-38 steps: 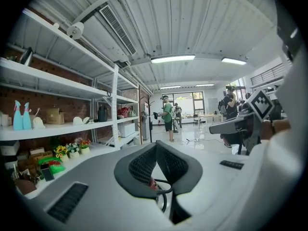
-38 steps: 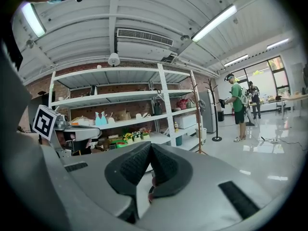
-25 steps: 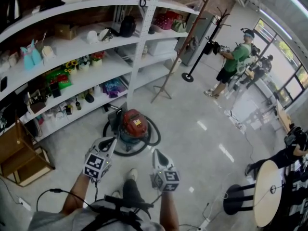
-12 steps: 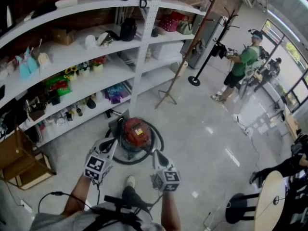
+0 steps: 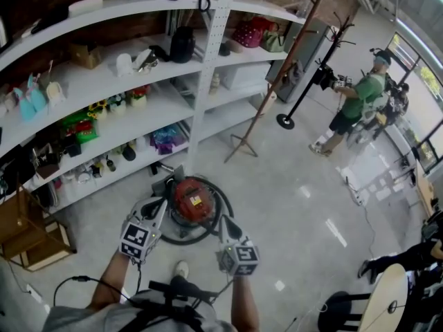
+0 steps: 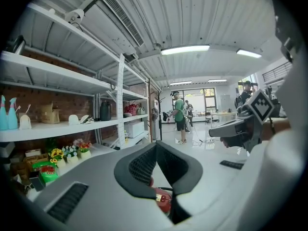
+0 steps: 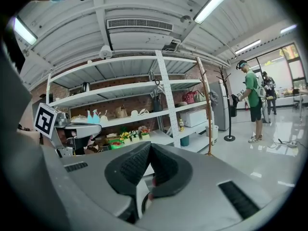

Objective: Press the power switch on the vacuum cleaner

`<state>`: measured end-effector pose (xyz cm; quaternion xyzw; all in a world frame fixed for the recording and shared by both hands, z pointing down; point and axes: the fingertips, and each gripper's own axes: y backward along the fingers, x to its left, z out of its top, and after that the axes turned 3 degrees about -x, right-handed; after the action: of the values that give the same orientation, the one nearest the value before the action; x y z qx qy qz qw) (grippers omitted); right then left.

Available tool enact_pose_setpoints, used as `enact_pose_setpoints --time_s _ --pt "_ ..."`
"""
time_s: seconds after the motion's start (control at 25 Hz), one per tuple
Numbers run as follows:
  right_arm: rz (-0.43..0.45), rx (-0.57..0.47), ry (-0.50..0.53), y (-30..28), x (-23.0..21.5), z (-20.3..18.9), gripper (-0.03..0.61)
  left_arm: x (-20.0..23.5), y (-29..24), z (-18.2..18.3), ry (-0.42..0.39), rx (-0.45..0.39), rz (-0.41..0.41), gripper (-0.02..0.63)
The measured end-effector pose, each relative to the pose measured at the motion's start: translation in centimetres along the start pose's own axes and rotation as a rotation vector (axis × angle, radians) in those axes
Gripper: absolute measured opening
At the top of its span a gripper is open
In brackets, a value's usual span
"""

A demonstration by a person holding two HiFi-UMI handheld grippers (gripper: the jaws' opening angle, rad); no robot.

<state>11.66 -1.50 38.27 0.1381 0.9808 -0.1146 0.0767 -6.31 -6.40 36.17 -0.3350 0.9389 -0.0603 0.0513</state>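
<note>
Approach step: red vacuum cleaner [image 5: 190,199] sat on the floor [image 5: 297,206] by the shelves [image 5: 104,75], just ahead of left claw [image 5: 161,203] and right claw [image 5: 227,221], both clenched, empty. Next, one likely needed lowering onto its switch.

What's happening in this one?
A person stands over a red vacuum cleaner on the floor by the shelves, holding the left gripper and right gripper out above it. Both grippers are shut and empty. Neither appears to touch the vacuum cleaner, so the power switch has not been pressed yet.
</note>
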Motion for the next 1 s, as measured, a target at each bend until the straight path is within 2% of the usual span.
enact_pose_setpoints --time_s 0.48,1.0 --pt "0.063 0.013 -0.009 -4.8 -3.9 0.4 0.012 1.1 -5.4 -0.2 -0.009 0.030 0.045 0.007" --pt "0.019 0.041 -0.059 -8.1 -5.9 -0.9 0.012 2.4 -9.5 -1.9 -0.026 0.072 -0.019 0.006"
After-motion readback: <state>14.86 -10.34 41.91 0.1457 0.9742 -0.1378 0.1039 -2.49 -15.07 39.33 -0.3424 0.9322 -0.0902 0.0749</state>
